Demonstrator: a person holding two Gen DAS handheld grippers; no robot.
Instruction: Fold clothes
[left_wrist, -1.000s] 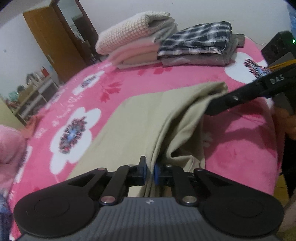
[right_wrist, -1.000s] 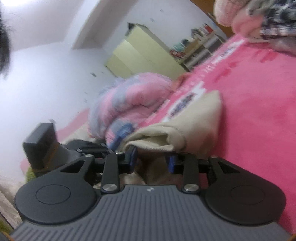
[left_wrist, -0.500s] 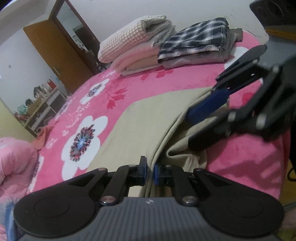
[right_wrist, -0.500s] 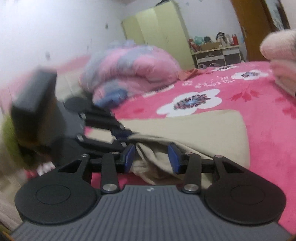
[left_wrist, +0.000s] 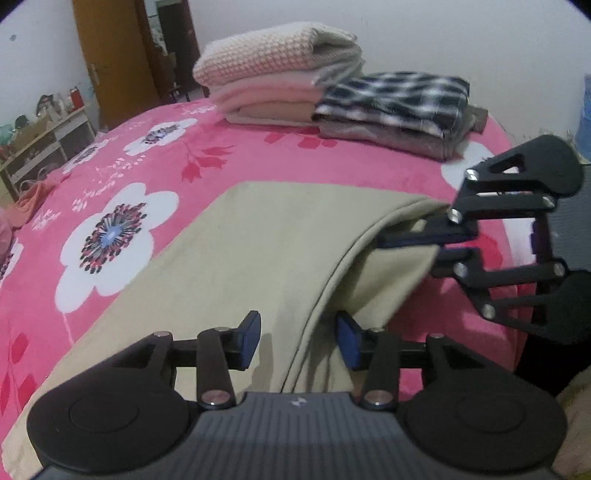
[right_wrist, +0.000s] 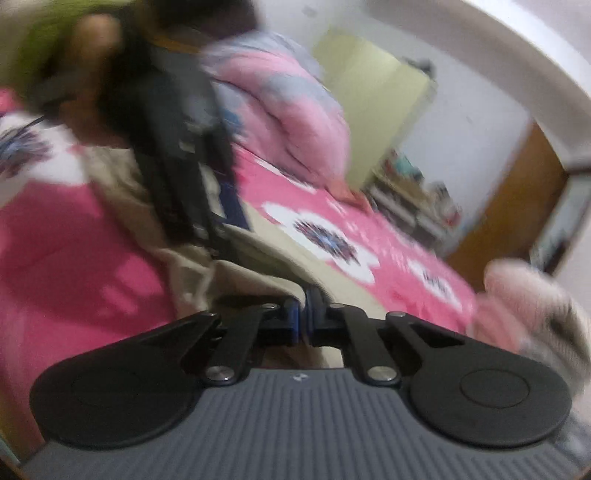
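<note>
Your left gripper (left_wrist: 298, 341) is opening: the blue pads (left_wrist: 248, 339) stand apart with the folded edge of the beige garment (left_wrist: 258, 251) running between them, neither pad pressing on it. Your right gripper (right_wrist: 303, 319) has its fingers closed together; in the left wrist view they pinch the garment's far corner at the right edge of the pink floral bedspread (left_wrist: 155, 192). The right wrist view is motion-blurred, so contact there is unclear. The garment lies flat across the bedspread, one side doubled over. Two stacks of folded clothes (left_wrist: 332, 99) sit well beyond it, near the wall.
</note>
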